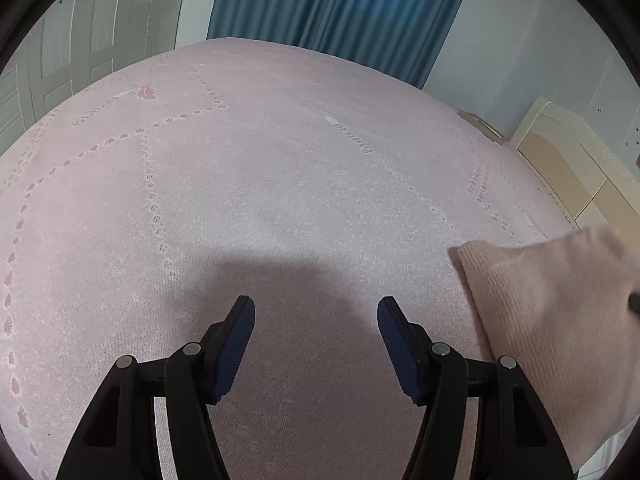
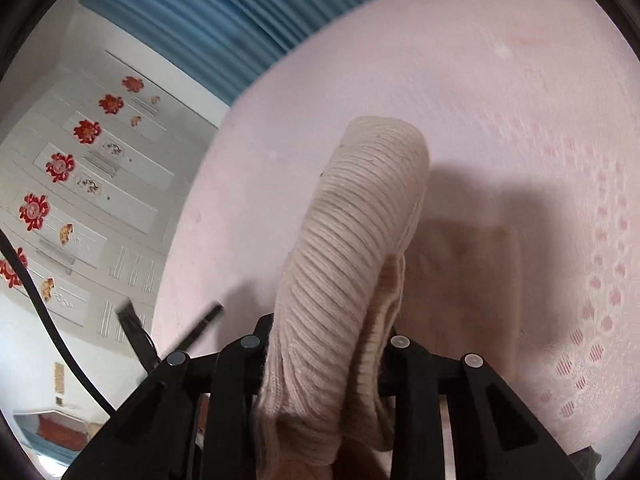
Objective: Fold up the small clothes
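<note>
My right gripper is clamped on a pale pink ribbed knit garment; its fingertips are buried in the cloth, so I read the grip from the fabric bunched between the black arms and the loop of knit arching up and forward from them. I judge I am holding it at a doubled edge, lifted off the bed, so that the loose part hangs and can be carried over itself as a fold. Under the loop, more of the same cloth seems to lie in shadow on the pink bedspread, though blur keeps me from telling exactly how it lies. My left gripper is spread wide with nothing between its blue pads, hovering low over bare bedspread with its shadow just ahead of it; I take that as waiting clear of the cloth until a corner needs pinning or smoothing. In the left wrist view the garment shows at the right edge, just beside the right finger, one corner pointing toward the middle of the bed. Farther out are the blue curtain beyond the far edge of the bed, a white wardrobe with red flower decals to one side, and a cream cabinet on the other. A thin black cable trails past the right gripper.
</note>
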